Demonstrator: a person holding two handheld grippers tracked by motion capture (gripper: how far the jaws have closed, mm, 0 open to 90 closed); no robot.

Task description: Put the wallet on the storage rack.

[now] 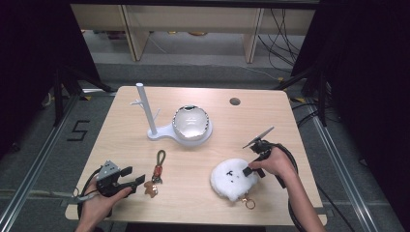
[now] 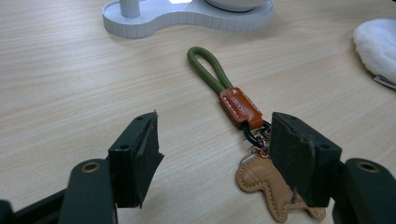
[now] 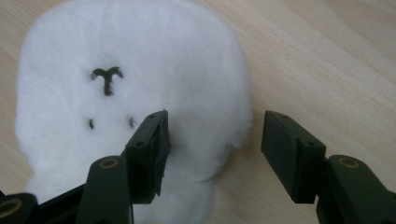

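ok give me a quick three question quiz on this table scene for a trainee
1. True or false: the right gripper is clamped shut on the white plush keychain.
2. Which lies nearest the left gripper? A) white jewellery stand B) green-loop leather keychain C) glass bowl
3. Fill in: the plush's metal ring points toward the table's ____ edge.

Key: 1 false, the jaws stand open over it; 2 B; 3 near.
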